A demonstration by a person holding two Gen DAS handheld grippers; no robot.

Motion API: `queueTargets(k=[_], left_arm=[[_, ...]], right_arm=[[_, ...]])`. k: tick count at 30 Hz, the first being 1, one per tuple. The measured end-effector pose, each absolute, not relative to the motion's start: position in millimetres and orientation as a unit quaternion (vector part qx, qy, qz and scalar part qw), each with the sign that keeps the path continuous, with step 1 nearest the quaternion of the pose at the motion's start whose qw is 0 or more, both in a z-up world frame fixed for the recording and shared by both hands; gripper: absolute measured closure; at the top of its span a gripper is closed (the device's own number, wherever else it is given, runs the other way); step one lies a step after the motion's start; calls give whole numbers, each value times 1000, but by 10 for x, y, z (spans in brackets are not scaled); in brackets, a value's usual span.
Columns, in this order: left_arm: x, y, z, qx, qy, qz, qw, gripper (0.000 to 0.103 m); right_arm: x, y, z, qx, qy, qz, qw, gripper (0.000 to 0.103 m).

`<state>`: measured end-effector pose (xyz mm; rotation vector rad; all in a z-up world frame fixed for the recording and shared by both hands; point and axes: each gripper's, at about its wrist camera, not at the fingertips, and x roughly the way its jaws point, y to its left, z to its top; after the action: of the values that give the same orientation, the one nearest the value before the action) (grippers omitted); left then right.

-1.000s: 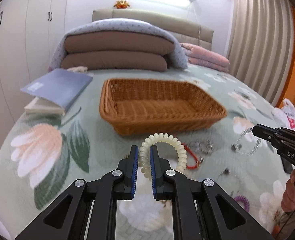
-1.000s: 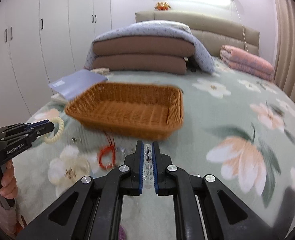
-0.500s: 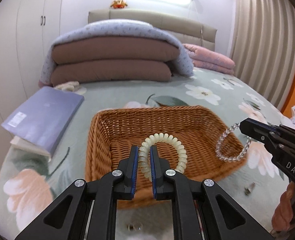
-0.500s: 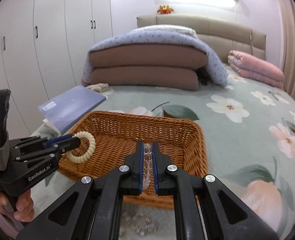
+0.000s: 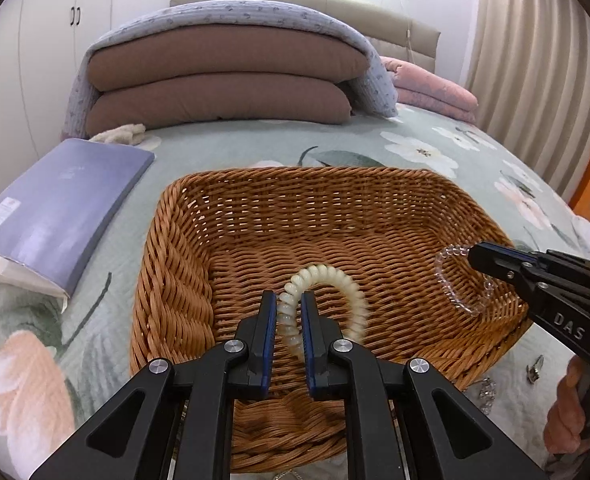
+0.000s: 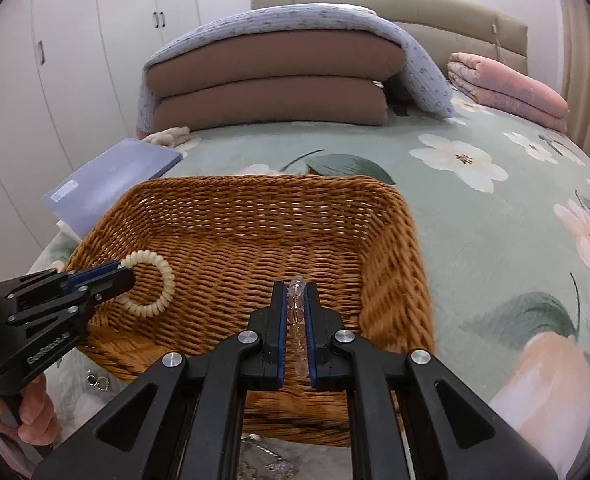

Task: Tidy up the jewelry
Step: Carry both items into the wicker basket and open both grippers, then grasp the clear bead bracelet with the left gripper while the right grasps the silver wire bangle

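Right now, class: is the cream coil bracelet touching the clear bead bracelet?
Apart. The left wrist view shows the cream coil bracelet and the clear bead bracelet separated by open basket weave.

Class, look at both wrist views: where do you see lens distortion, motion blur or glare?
Left wrist view: fisheye bends the curtain and bed edge; black corners; the clear bead bracelet looks smeared. Right wrist view: the wicker basket blurs along its right wall; bright light washes out the wall at top right.
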<state>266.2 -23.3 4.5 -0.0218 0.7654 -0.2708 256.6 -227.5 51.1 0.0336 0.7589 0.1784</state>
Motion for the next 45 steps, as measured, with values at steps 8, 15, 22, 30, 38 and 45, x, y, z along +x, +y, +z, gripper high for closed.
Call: queueTargets(k=[8,15,22,30,38,45], left_arm=[[2506,-219,193,-15,331,-144,933,46],[2280,-52,424,-42,290,-154,944,46],[1741,285,768,-82,237,-169,953,46],[1065,466,815,-106,225,-176,953,46],[859,508,549,-124,253,-200,938,47],[1109,288,147,-120,321,-208,916,47]], right_arm=[[2466,-2348,588,19,341,84,936,75],[2186,-2281,795,0,280,80,957,74],[1620,-2228,1134,10,226,98,969,70],[977,-2304,1233,28,225,115,967,70],[720,-2337,915,4,269,128,955,70],[725,-2384,530,-19,317,134,939,70]])
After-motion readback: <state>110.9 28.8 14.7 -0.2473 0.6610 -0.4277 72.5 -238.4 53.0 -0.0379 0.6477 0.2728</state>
